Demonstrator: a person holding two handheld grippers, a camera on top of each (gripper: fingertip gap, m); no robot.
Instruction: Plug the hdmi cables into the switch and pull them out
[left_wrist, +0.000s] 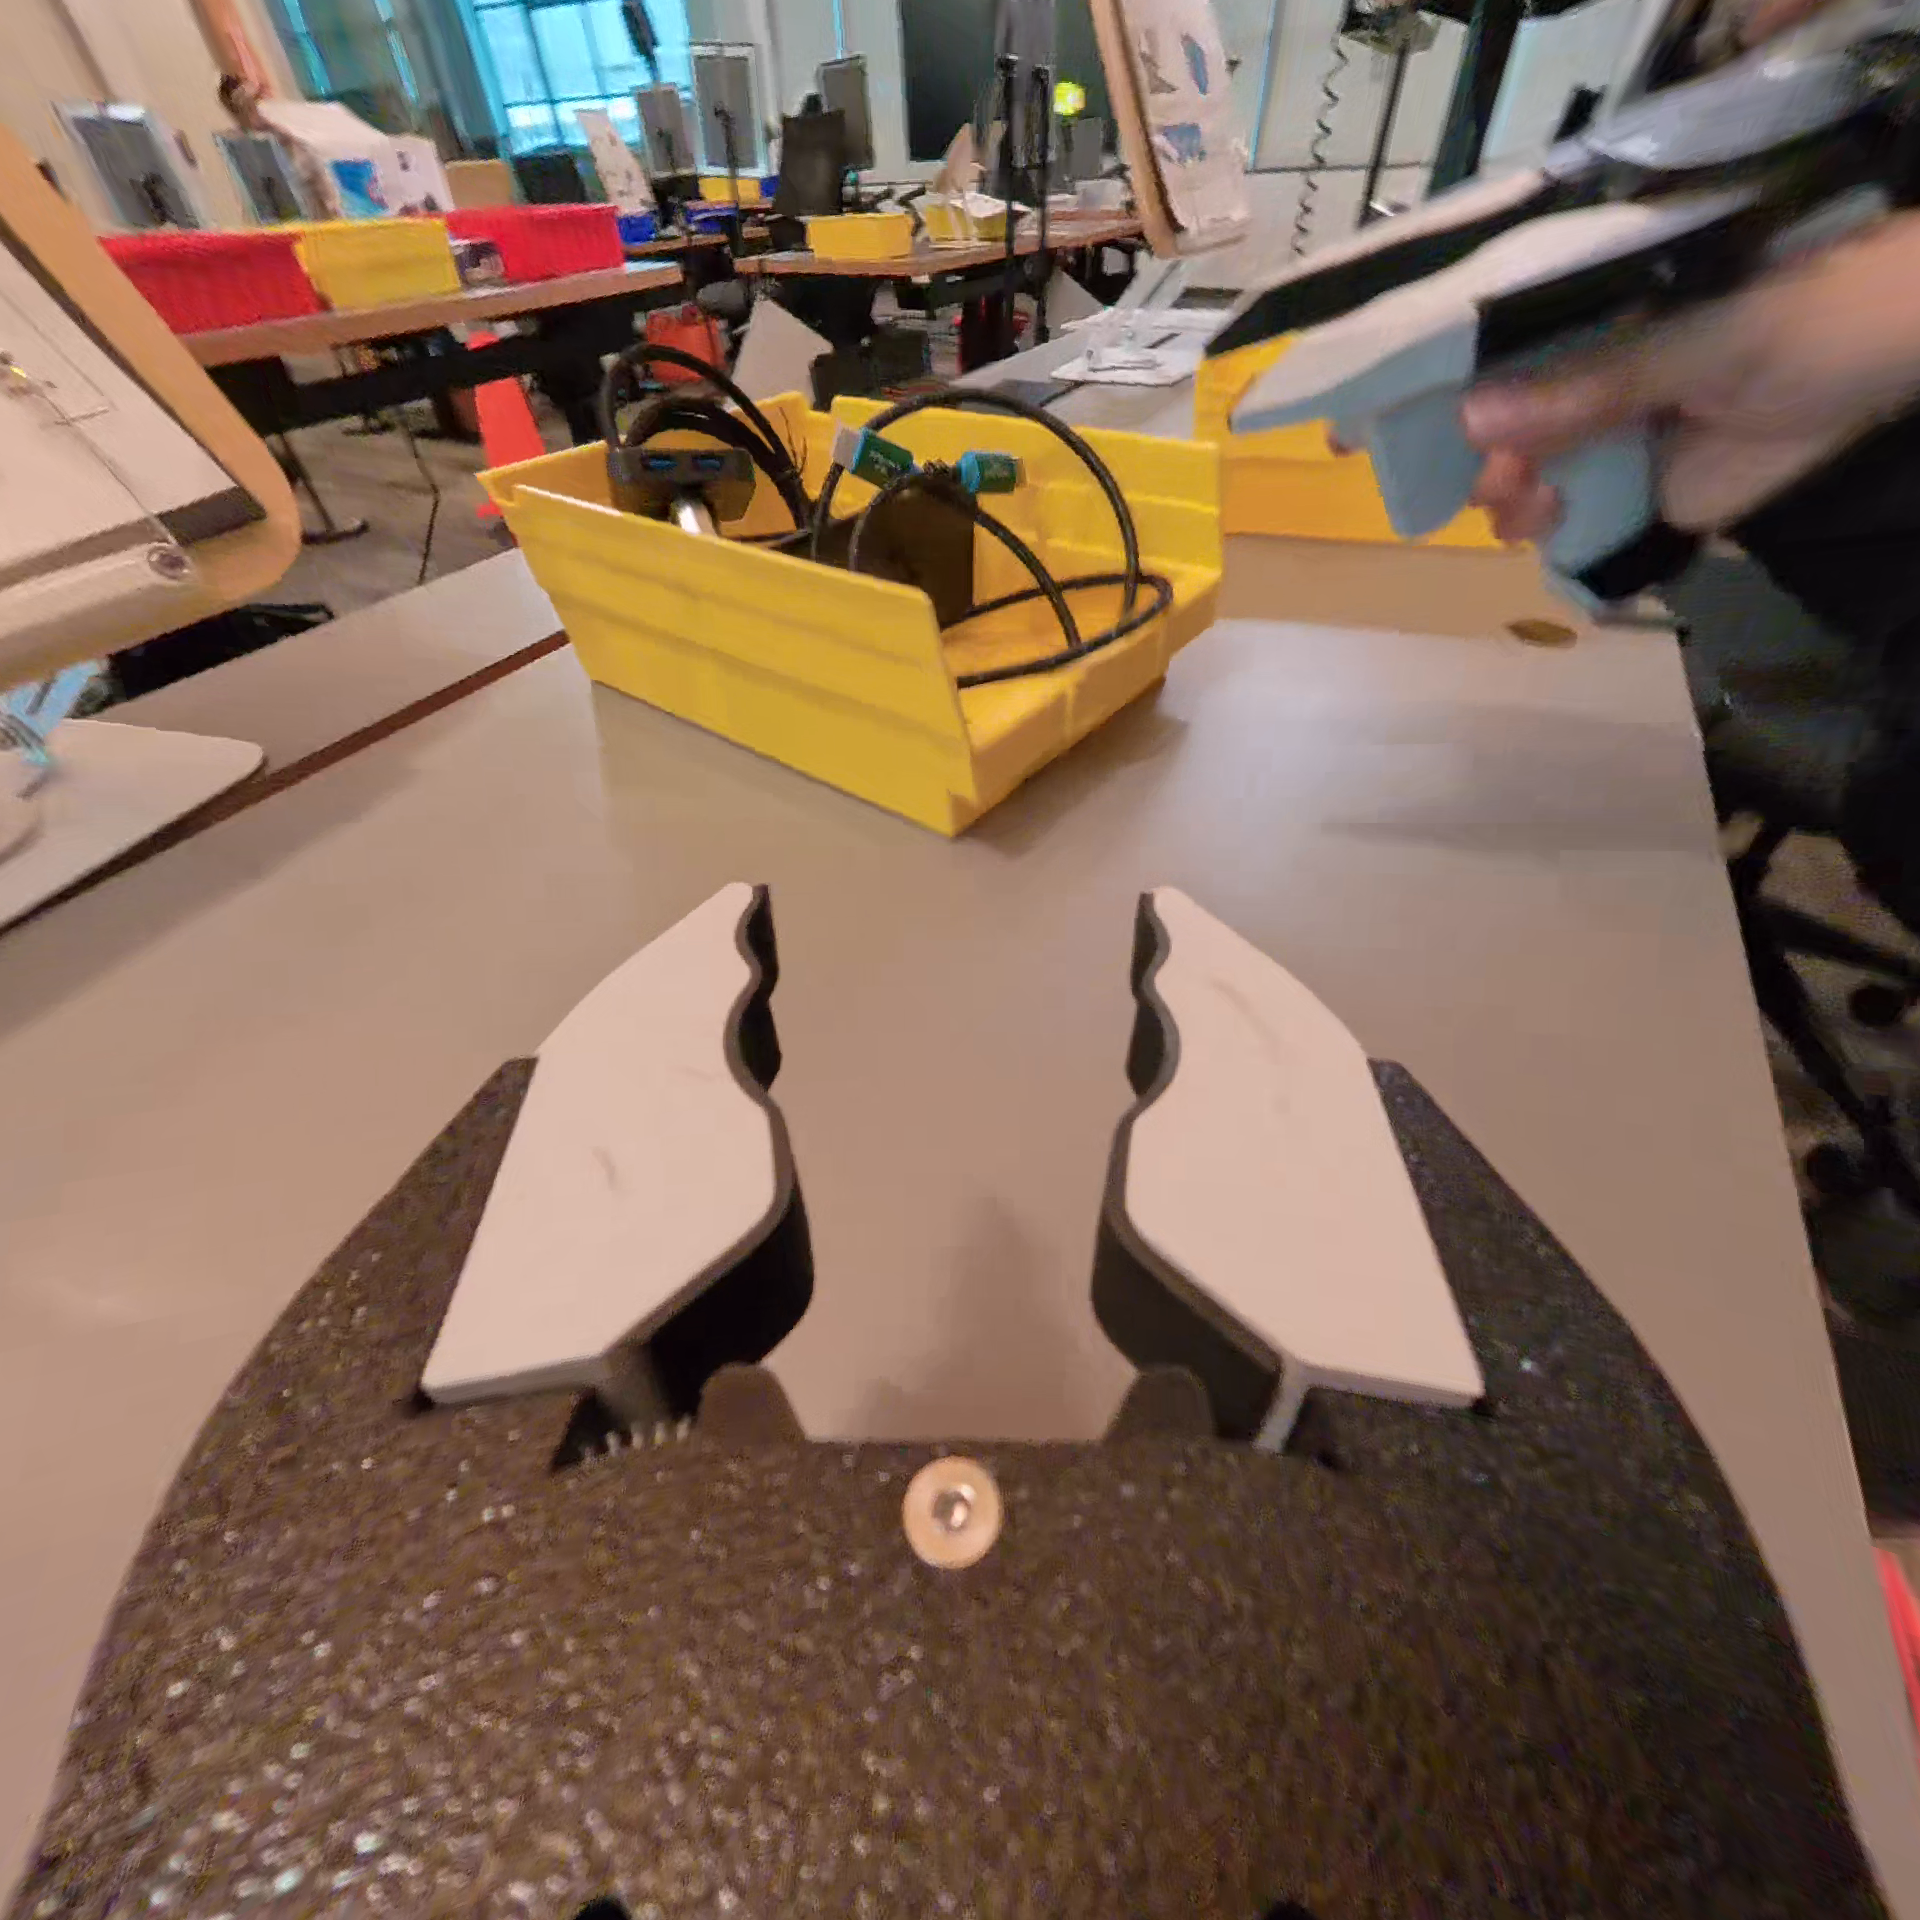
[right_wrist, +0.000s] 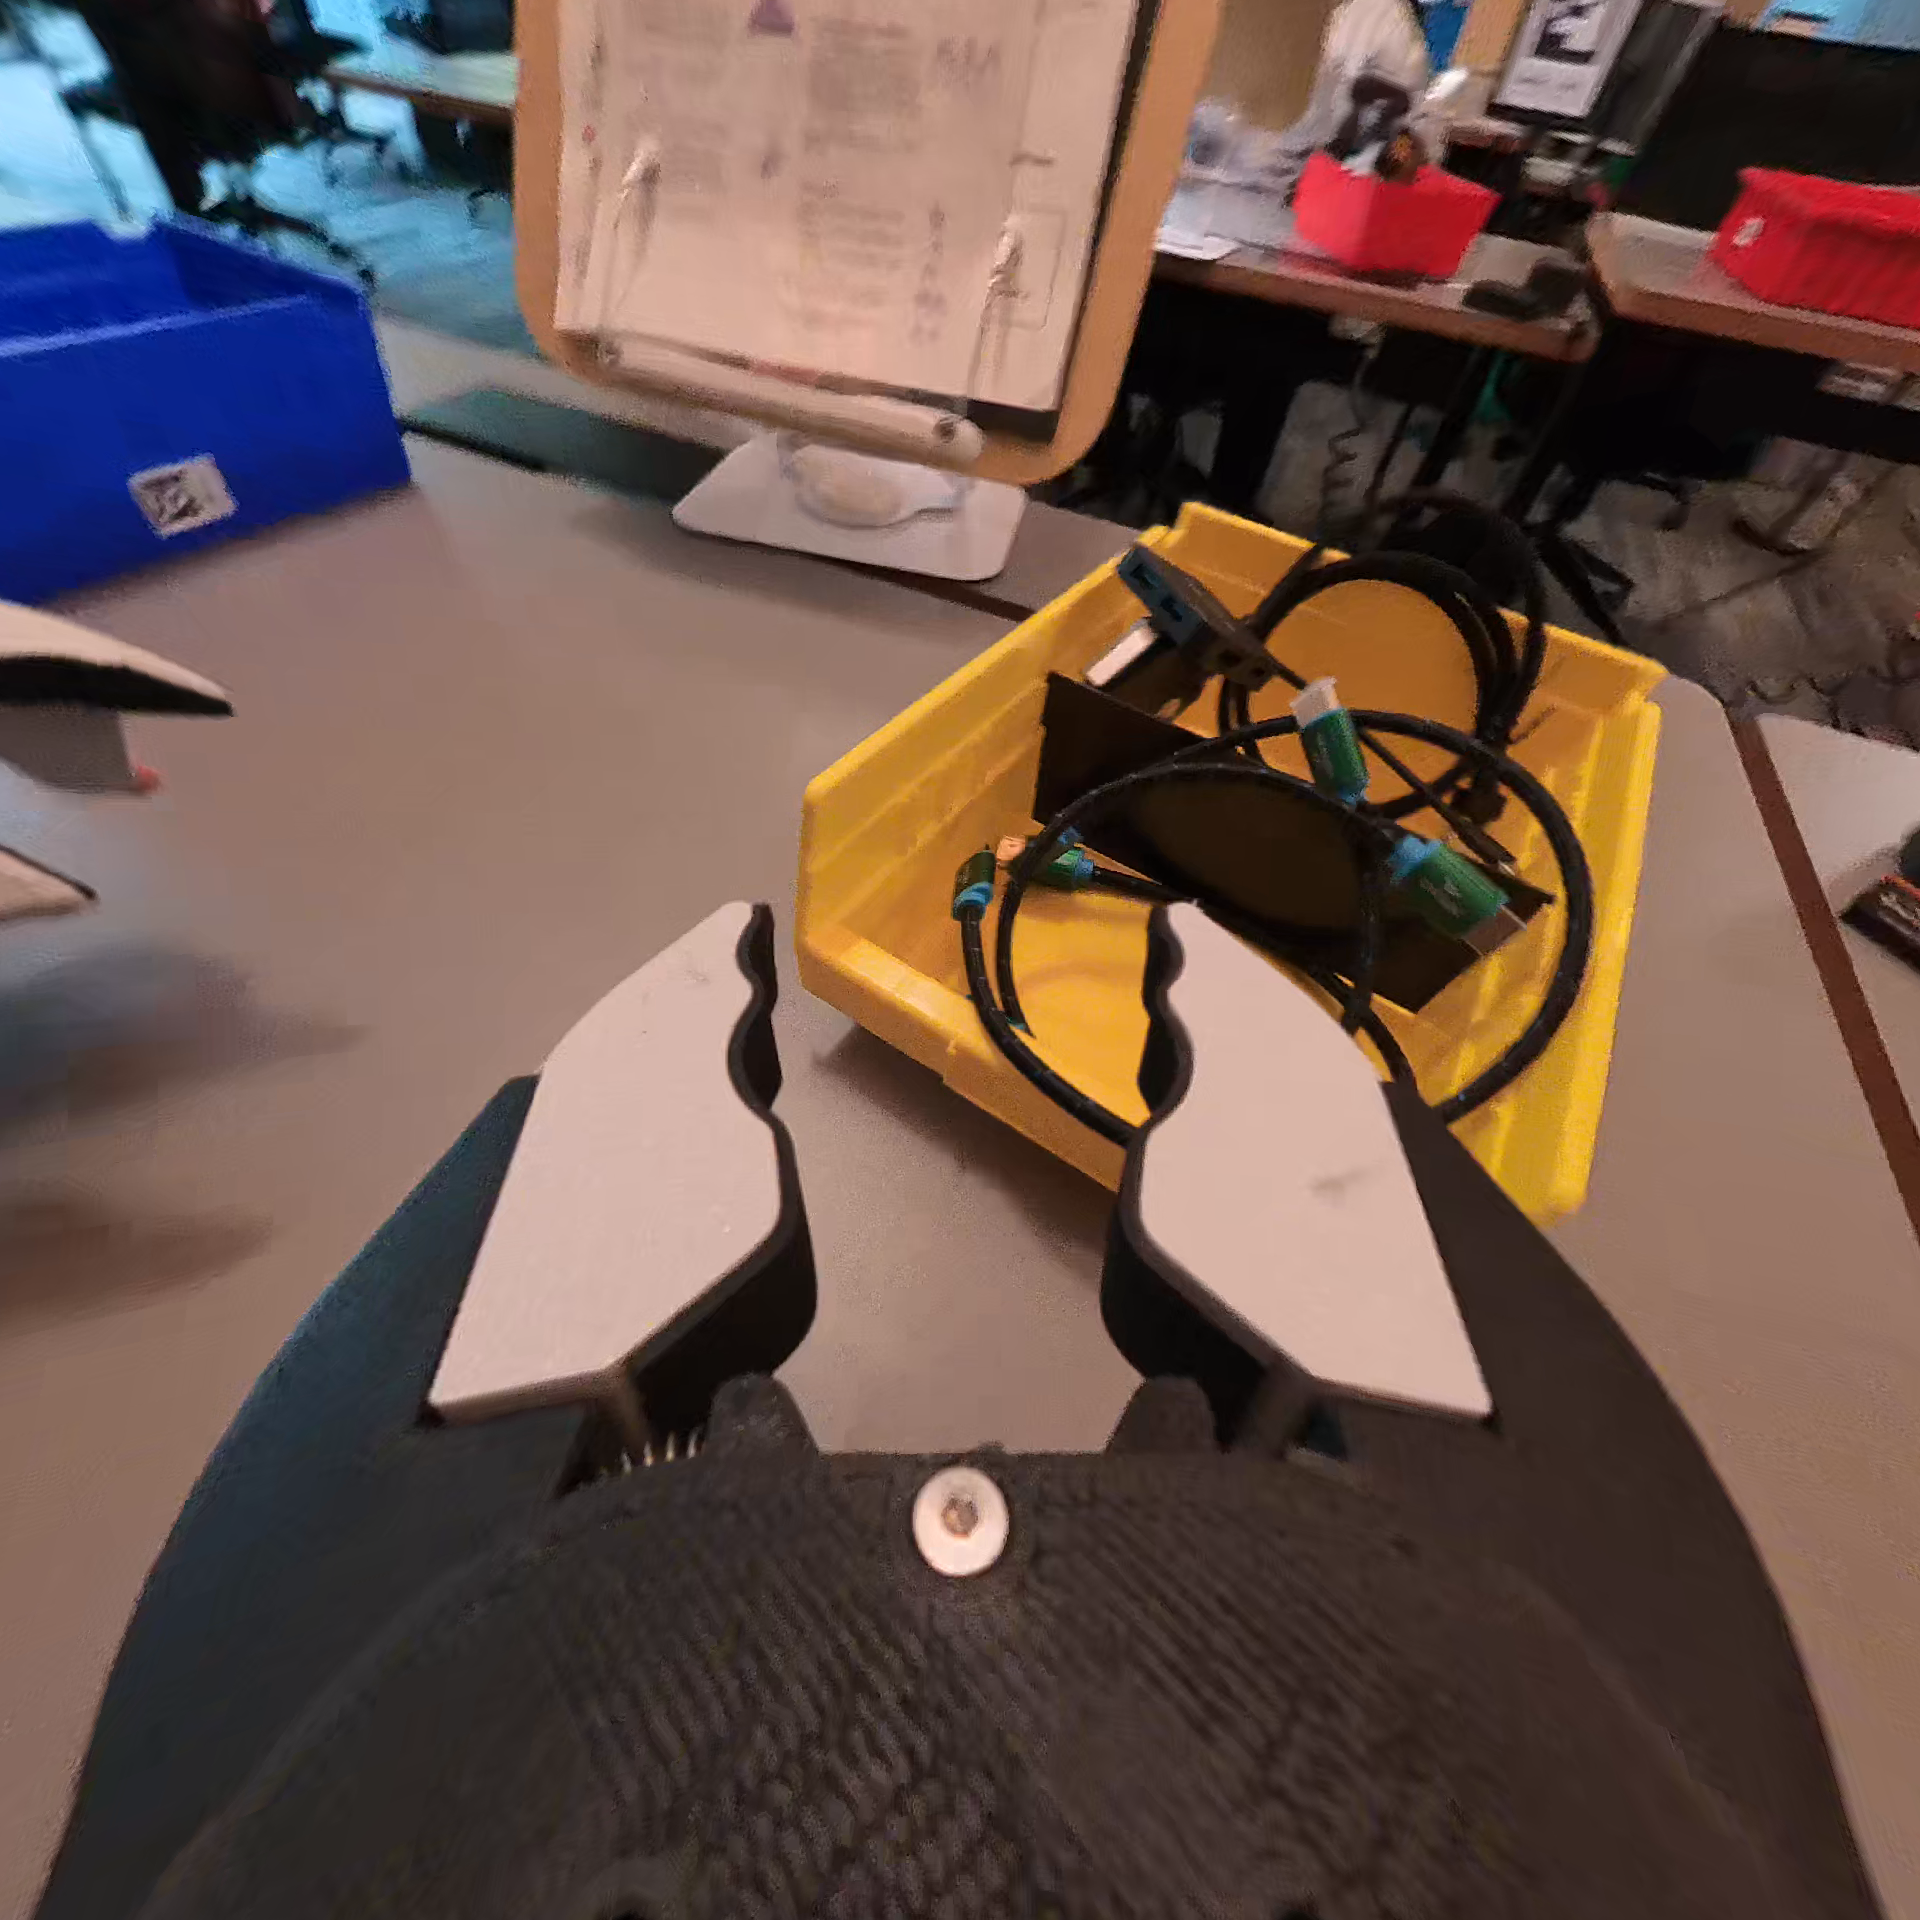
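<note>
A yellow bin (left_wrist: 790, 665) (right_wrist: 904, 790) sits on the grey table. It holds coiled black cables (left_wrist: 1049, 623) (right_wrist: 1548, 997) with green plugs (left_wrist: 878, 457) (right_wrist: 1449, 883), a black box-like switch (left_wrist: 920, 540) (right_wrist: 1236, 842) and a small hub with blue ports (left_wrist: 681, 468) (right_wrist: 1169, 603). My left gripper (left_wrist: 954, 914) is open and empty, low over the table, short of the bin. My right gripper (right_wrist: 961, 930) is open and empty, just above the bin's near corner. It also shows blurred in the left wrist view (left_wrist: 1247, 384), held by a hand above and right of the bin.
A document stand with papers (right_wrist: 831, 208) stands behind the bin. A blue bin (right_wrist: 177, 405) sits at the far left. A second yellow bin (left_wrist: 1320, 488) lies to the right. The table's right edge (left_wrist: 1725, 831) borders a chair. Other desks hold red and yellow bins (left_wrist: 374, 260).
</note>
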